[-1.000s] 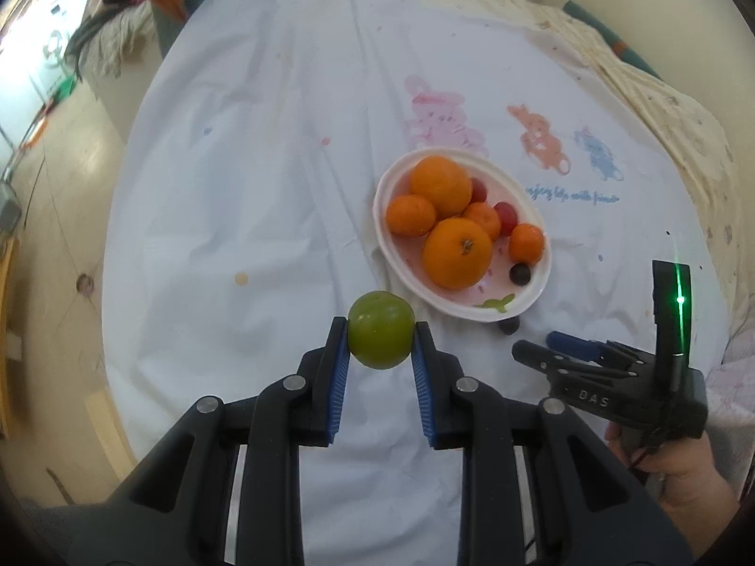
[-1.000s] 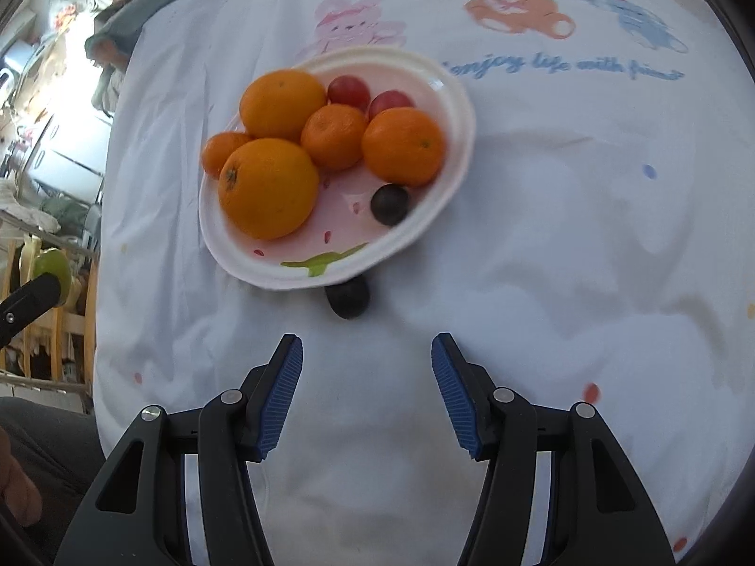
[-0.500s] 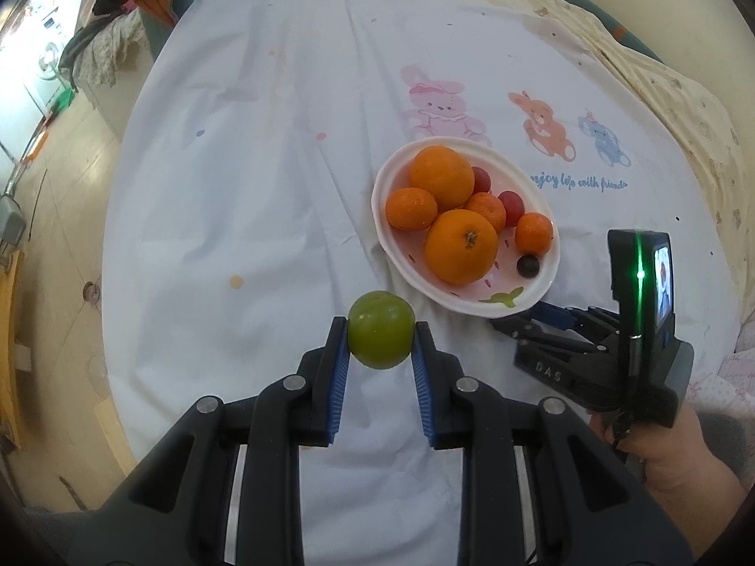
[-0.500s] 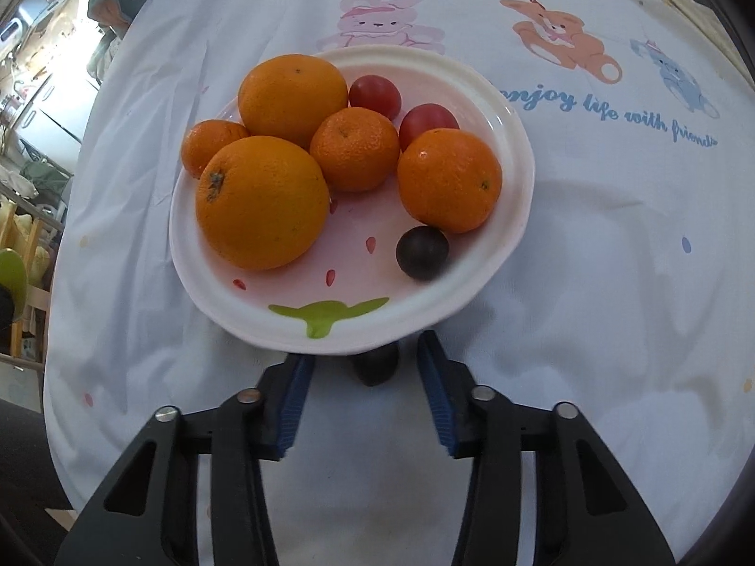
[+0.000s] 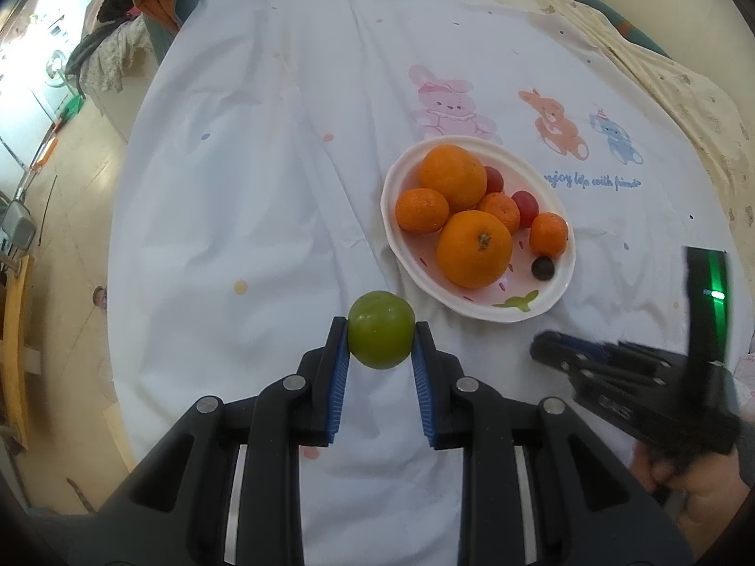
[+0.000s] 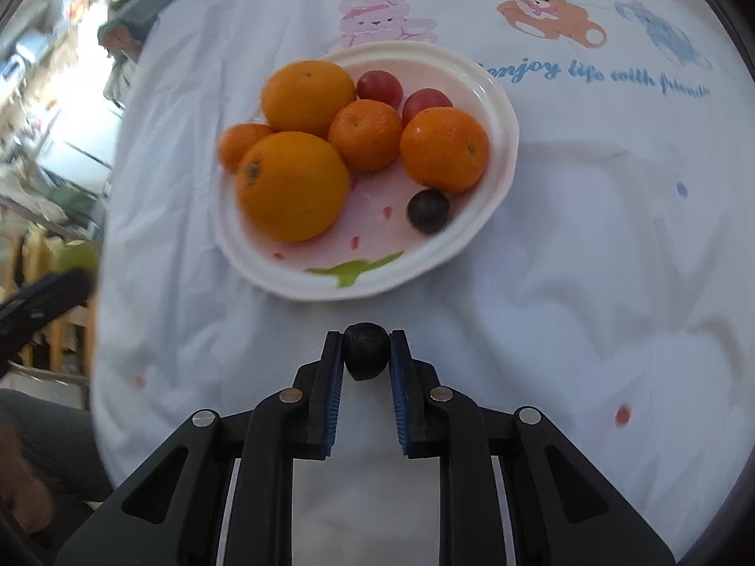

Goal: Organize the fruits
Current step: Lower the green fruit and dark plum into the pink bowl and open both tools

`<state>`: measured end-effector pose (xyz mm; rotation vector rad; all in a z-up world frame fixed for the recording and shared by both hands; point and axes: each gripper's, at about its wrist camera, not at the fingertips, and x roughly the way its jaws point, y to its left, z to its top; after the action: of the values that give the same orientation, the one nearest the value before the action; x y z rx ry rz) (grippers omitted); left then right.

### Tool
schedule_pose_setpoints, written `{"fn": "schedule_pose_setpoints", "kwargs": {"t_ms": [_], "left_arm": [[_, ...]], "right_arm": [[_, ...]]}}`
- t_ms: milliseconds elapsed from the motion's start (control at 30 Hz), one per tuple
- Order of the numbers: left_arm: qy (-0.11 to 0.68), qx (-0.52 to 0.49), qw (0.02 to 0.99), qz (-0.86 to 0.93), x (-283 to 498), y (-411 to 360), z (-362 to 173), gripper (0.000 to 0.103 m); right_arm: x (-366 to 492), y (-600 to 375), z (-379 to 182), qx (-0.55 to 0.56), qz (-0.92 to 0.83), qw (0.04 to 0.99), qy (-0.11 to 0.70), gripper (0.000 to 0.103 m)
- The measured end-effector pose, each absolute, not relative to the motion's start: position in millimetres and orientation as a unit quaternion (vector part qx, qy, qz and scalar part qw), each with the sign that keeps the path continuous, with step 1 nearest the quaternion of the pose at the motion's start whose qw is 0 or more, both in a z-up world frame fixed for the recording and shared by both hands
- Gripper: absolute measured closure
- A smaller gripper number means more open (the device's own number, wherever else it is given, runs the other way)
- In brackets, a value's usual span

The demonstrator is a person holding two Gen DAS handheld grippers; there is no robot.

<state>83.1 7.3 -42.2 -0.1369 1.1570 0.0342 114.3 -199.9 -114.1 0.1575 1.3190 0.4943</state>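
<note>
My left gripper is shut on a green fruit and holds it above the cloth, near the front left of the white plate. The plate holds several oranges, two red fruits and a dark grape. My right gripper is shut on a dark grape just in front of the plate, lifted off the cloth. The right gripper also shows in the left wrist view, blurred, at the lower right of the plate.
A white tablecloth with cartoon animals and blue lettering covers the round table. The table edge drops to the floor on the left, with clothes and furniture beyond. A patterned cloth lies past the far right edge.
My right gripper has moved up to the loose dark grape in front of the plate, shut on it and pulled back with it. My left gripper holds the green fruit as before.
</note>
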Motion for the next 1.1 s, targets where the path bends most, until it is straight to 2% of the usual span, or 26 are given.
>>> {"fn": "schedule_pose_setpoints", "kwargs": {"t_ms": [600,900,1100], "left_arm": [[0.499,-0.028,0.866,0.018,77.7,-4.4,-32.6,0.081],[0.497,-0.034,0.867,-0.01,88.8,-32.5,-23.7,0.081],[0.527,-0.04,0.849,-0.033,105.5,-54.5,-43.2,0.08]], "right_arm": [[83.9,-264.5,-25.4,0.178,0.235,0.818,0.494,0.083],[118.1,-288.0,-25.7,0.23,0.215,0.817,0.483,0.083],[148.1,-291.5,-47.9,0.256,0.209,0.793,0.512,0.083]]}}
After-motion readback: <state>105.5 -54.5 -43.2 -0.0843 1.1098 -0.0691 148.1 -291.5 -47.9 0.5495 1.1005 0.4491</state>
